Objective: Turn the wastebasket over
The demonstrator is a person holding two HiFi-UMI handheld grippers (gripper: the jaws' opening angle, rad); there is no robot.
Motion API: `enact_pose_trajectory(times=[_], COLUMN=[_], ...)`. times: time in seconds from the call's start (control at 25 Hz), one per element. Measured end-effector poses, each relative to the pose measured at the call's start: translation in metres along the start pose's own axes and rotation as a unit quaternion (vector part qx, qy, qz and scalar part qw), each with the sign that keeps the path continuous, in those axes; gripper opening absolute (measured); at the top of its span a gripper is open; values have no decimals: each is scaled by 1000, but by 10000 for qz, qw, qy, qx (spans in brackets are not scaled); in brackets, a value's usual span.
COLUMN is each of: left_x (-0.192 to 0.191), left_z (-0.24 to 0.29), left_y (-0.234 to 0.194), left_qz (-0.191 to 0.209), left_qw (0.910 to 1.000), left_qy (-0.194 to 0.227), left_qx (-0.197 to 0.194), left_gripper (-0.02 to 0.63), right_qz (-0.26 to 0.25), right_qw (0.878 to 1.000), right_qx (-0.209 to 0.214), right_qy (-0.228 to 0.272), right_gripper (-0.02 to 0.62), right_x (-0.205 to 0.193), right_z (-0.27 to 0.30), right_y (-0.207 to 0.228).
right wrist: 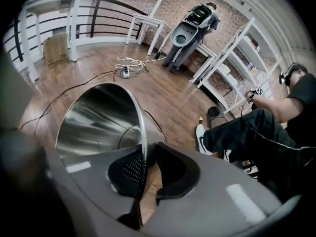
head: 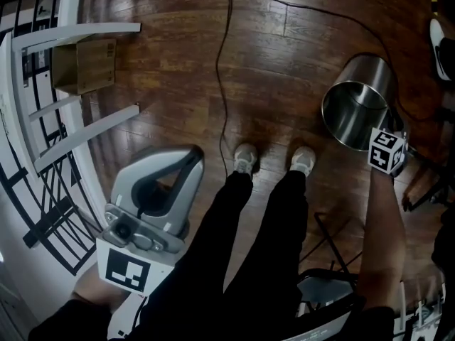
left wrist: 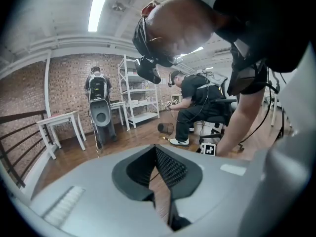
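The wastebasket [head: 359, 98] is a shiny steel cylinder at the right of the head view, tipped so that its open mouth faces up toward me. My right gripper [head: 371, 132] is shut on the near edge of its rim, with its marker cube just below. In the right gripper view the thin rim [right wrist: 144, 147] runs between the two dark pads of the right gripper [right wrist: 146, 168], and the wastebasket's bright inside [right wrist: 98, 122] fills the left. My left gripper [head: 190, 156] hangs at the lower left beside my leg. Its jaws are together with nothing between them, as the left gripper [left wrist: 160, 191] view shows.
A black cable [head: 226, 62] runs across the wooden floor. A cardboard box [head: 85, 64] sits by the white railing [head: 78, 34] at the upper left. My shoes [head: 245, 158] stand mid-floor, a chair [head: 327, 283] is behind me. A seated person [right wrist: 256, 127] and a small dark basket [right wrist: 215, 111] are nearby.
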State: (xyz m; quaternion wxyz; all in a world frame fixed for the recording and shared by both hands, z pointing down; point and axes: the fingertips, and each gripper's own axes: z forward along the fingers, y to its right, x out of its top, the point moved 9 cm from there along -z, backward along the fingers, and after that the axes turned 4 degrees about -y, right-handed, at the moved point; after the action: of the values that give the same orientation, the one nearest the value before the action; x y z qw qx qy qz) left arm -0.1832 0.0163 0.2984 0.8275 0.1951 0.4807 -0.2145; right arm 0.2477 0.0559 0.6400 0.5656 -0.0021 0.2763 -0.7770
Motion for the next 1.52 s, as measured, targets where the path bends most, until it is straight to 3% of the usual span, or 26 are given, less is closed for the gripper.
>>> enact_pose_trajectory(times=[0.16, 0.32, 0.52, 0.84, 0.96, 1.12, 1.24, 1.28, 1.32, 1.36, 1.44, 1.52], left_x=[1, 4, -2, -7, -6, -6, -6, -6, -7, -8, -11, -13], left_z=[-5, -8, -8, -6, -8, -12, -14, -15, -16, -16, -16, -14], left_y=[-2, 3, 1, 4, 3, 2, 3, 3, 2, 2, 1, 3], left_qz=[-118, -60, -68, 27, 103, 131, 146, 162, 176, 186, 174, 115], left_qw=[9999, 9999, 10000, 9999, 9998, 9999, 9999, 9998, 9998, 9998, 9998, 9999], left_qy=[19, 85, 10, -36, -20, -35, -51, -59, -67, -73, -85, -86], left_qx=[91, -3, -22, -146, -170, -84, -73, -75, -72, -66, -45, -44], left_gripper=[0, -1, 0, 0, 0, -2, 0, 0, 0, 0, -1, 0], right_qz=[-758, -1282, -1692, -2182, -2733, -3692, -4200, -4213, -4051, -3681, -2702, -2118], right_qw=[9968, 9898, 9824, 9709, 9544, 9131, 8878, 8871, 8938, 9072, 9329, 9399], right_qx=[-120, 325, 657, 934, 1163, 1729, 1820, 1796, 1785, 1792, 1784, 1776], right_qy=[241, 521, 443, 306, 310, -57, -478, -575, -725, -967, -1576, -2007], right_gripper=[22, 115, 218, 324, 338, 374, 383, 383, 383, 394, 491, 502], right_x=[-19, -43, -68, -71, -70, -88, -119, -129, -139, -147, -158, -168], right_z=[-27, -57, -71, -69, -72, -73, -69, -67, -63, -57, -44, -38], right_y=[-43, -106, -160, -207, -227, -258, -263, -258, -251, -242, -220, -205])
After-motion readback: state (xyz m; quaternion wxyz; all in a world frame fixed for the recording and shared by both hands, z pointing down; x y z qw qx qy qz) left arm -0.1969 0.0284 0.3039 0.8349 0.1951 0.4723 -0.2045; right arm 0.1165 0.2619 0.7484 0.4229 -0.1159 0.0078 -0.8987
